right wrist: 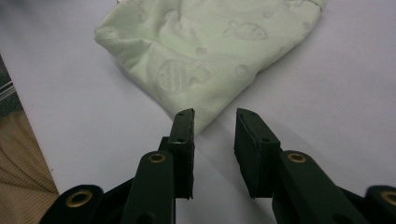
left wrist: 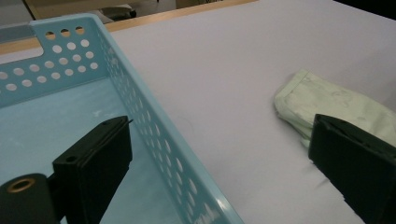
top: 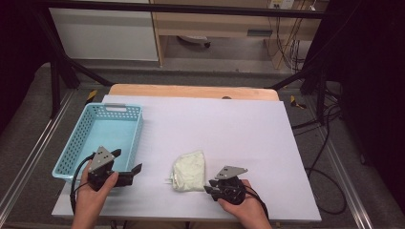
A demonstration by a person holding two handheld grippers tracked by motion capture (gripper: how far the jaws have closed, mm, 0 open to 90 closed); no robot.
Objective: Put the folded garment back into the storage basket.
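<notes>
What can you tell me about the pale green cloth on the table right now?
The cloth is pale green soft fabric with a faint fish pattern, bunched into a loose crumpled bundle with a hemmed edge. It lies flat on the white table surface, to the right of the blue basket and apart from it. Nothing grips it: the right tongs stand open just short of its near corner, and the left tongs are wide open, off to its side.
</notes>
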